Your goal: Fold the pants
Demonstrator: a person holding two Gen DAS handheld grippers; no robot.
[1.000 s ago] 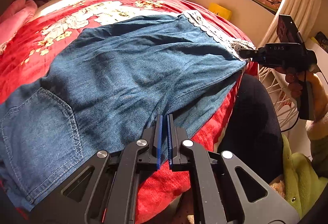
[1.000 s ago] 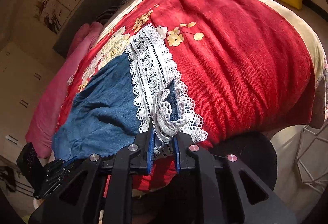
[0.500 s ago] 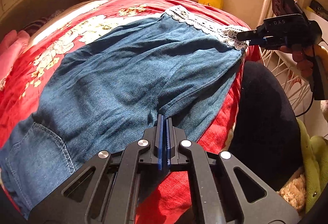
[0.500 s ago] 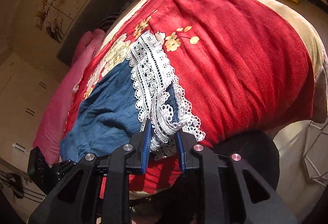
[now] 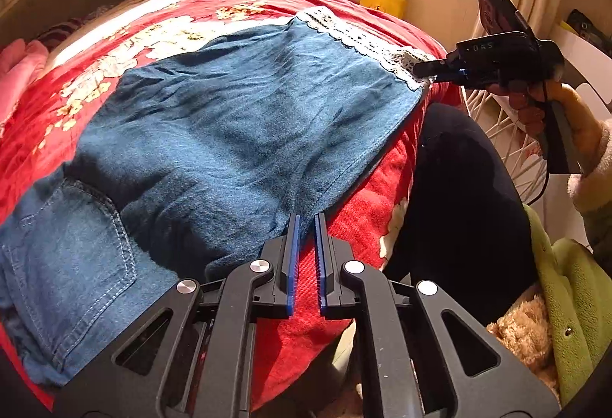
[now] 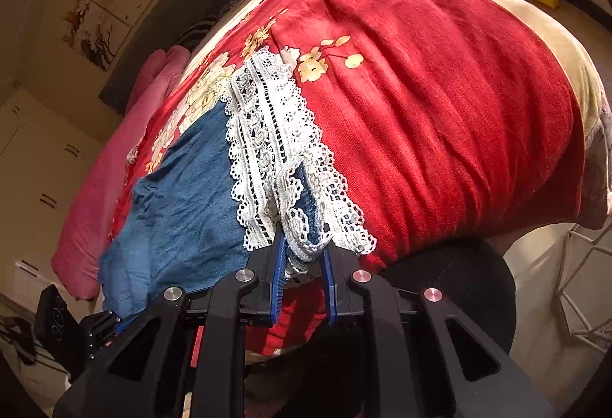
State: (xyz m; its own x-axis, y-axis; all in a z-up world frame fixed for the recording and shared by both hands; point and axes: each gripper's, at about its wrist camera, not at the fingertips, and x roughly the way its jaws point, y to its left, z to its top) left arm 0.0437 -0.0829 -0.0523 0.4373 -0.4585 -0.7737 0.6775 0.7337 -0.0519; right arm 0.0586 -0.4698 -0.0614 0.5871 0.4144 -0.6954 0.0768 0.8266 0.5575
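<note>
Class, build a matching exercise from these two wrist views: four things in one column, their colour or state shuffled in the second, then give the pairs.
1. lace hem
2. bedspread
3. left gripper
4. back pocket

A. red, flowered
B. open, nothing between its fingers
C. white, bunched between the right gripper fingers
D. lighter blue, stitched

Pairs: 1-C, 2-A, 3-B, 4-D
</note>
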